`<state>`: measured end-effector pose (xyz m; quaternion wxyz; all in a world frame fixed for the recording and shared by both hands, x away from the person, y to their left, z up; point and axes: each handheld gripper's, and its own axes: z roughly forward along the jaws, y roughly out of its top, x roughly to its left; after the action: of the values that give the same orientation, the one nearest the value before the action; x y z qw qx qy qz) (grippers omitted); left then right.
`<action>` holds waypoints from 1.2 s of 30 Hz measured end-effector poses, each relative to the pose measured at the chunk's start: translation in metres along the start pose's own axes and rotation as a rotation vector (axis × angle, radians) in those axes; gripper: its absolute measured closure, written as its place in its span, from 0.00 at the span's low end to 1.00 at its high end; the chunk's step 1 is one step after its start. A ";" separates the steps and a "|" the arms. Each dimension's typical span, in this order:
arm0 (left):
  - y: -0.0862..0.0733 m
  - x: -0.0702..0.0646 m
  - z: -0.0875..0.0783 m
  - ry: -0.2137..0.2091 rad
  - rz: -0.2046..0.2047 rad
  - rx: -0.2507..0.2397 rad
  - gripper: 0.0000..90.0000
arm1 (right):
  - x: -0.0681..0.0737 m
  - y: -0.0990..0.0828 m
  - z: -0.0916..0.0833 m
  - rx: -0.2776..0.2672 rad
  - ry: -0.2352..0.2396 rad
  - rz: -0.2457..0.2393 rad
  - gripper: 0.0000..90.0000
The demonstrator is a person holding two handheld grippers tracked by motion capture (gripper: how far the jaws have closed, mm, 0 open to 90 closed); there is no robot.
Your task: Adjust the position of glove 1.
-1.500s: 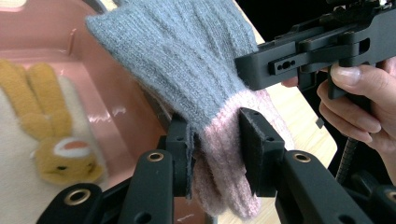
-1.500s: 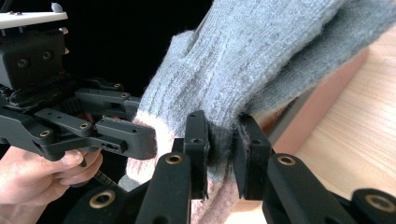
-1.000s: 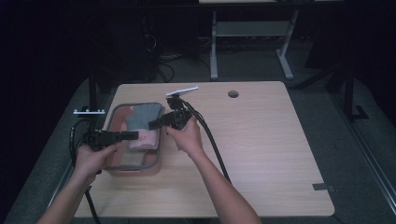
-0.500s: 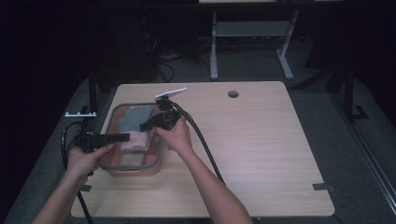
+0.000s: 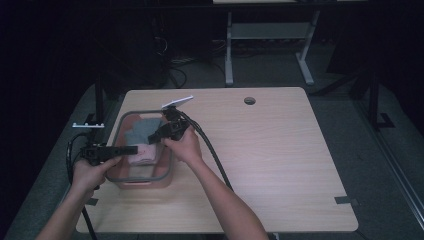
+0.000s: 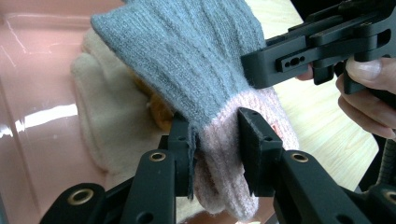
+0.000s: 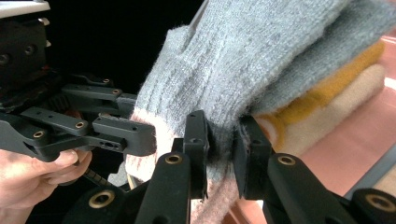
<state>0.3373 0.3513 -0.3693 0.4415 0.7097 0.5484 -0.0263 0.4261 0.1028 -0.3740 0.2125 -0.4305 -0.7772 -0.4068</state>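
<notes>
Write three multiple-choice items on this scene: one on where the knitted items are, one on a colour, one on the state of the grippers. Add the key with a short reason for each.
1. Where does the grey and pink sock sit?
A. Over the pink bin
B. On the floor
C. At the table's far right corner

2. What colour is the cuff end of the sock between the jaws?
A. Green
B. Pink
C. Black

3. How do the left gripper and the right gripper stand?
A. Both wide open, away from the sock
B. One lies on the table
C. Both shut on the sock

Key:
1 A, the high view shows it above the bin on the table's left part.
2 B, the left gripper view shows pale pink knit below the grey.
3 C, in each gripper view the pads pinch the knit.
</notes>
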 end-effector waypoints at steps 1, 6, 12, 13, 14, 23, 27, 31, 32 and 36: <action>0.000 0.000 0.000 0.000 0.000 0.000 0.75 | 0.000 0.000 0.001 0.001 -0.008 0.000 0.85; -0.004 0.004 0.003 0.020 -0.002 0.019 0.76 | -0.001 -0.001 0.007 0.018 -0.022 -0.002 0.85; -0.006 0.005 0.007 0.038 0.000 0.030 0.76 | -0.003 0.000 0.011 0.036 -0.034 -0.001 0.85; -0.006 0.005 0.007 0.043 0.010 0.039 0.76 | -0.003 0.000 0.012 0.042 -0.039 0.001 0.85; -0.007 0.005 0.008 0.049 0.009 0.039 0.76 | -0.003 0.000 0.012 0.048 -0.040 0.000 0.85; -0.011 0.009 0.009 0.068 0.002 0.044 0.76 | -0.002 0.001 0.017 0.063 -0.068 -0.021 0.84; -0.011 0.009 0.011 0.078 0.005 0.049 0.76 | -0.001 0.001 0.016 0.060 -0.083 -0.015 0.82; -0.012 0.011 0.015 0.116 0.013 0.076 0.76 | -0.002 0.002 0.014 0.077 -0.120 -0.019 0.81; -0.012 0.012 0.016 0.125 0.020 0.089 0.76 | -0.003 0.003 0.013 0.069 -0.118 -0.014 0.81; -0.012 0.012 0.022 0.129 0.022 0.110 0.76 | -0.003 0.004 0.006 0.050 -0.103 -0.013 0.81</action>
<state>0.3418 0.3459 -0.3962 0.3658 0.7392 0.5655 -0.0055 0.4312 0.1074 -0.3771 0.1803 -0.4405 -0.7998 -0.3657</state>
